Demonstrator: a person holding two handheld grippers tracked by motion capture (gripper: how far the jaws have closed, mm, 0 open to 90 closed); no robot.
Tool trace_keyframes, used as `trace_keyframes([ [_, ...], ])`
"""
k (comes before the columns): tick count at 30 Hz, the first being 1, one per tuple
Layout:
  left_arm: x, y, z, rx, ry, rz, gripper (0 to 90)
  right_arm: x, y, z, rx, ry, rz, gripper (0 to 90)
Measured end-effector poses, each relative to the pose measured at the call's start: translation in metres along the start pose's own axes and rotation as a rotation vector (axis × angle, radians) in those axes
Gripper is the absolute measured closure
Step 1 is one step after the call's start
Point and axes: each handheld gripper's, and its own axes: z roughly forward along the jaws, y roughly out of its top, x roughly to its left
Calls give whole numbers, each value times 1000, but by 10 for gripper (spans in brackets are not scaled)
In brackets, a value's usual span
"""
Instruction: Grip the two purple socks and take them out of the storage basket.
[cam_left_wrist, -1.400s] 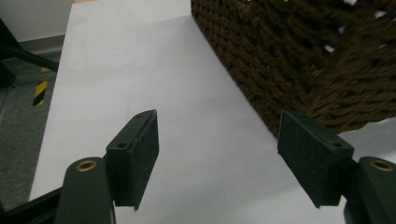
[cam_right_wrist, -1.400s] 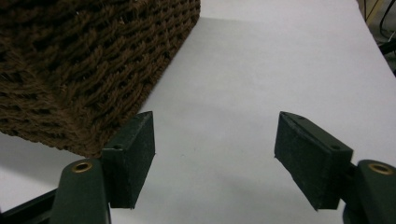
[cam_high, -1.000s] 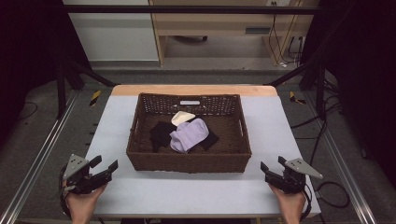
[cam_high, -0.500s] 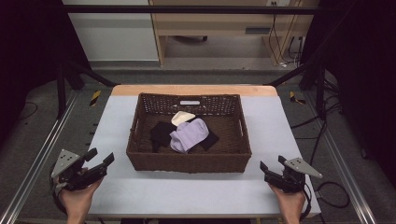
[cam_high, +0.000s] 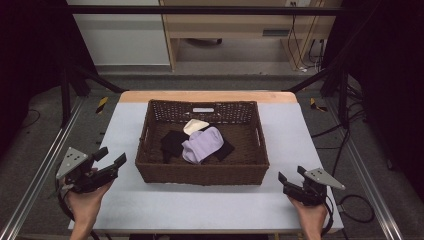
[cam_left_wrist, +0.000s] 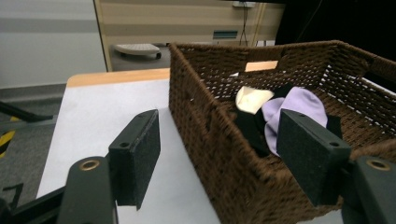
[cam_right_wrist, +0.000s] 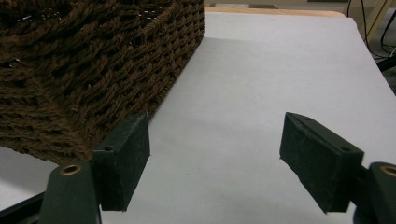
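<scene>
Brown woven wicker basket (cam_high: 202, 172), one, stands at the middle of the pale grey worktop (cam_high: 210, 207). Inside lie one lilac cloth (cam_high: 202, 144), one cream cloth (cam_high: 195, 126) partly tucked under it, and black cloth (cam_high: 172, 143) whose number of pieces is hard to make out. Two claws: the left claw (cam_high: 109, 161), raised near the basket's left front corner, has its jaws apart and empty; the right claw (cam_high: 291, 177), at the right front, likewise.
</scene>
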Motion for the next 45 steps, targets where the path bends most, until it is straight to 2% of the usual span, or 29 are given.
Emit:
trace_keyframes([
  [18,-36,45,38,-15,-81,75,307,-1,0,3,-3,-6,-12,244],
  [28,-56,66,56,-23,-94,125,312,-1,1,4,-1,-8,-19,246],
  [32,-63,71,65,-19,-93,148,320,-1,1,4,-1,-9,-18,247],
  [39,-71,77,84,-1,-91,164,329,-1,1,5,0,-11,-18,249],
  [45,-77,81,107,23,-111,180,331,-2,1,5,2,-15,-19,251],
])
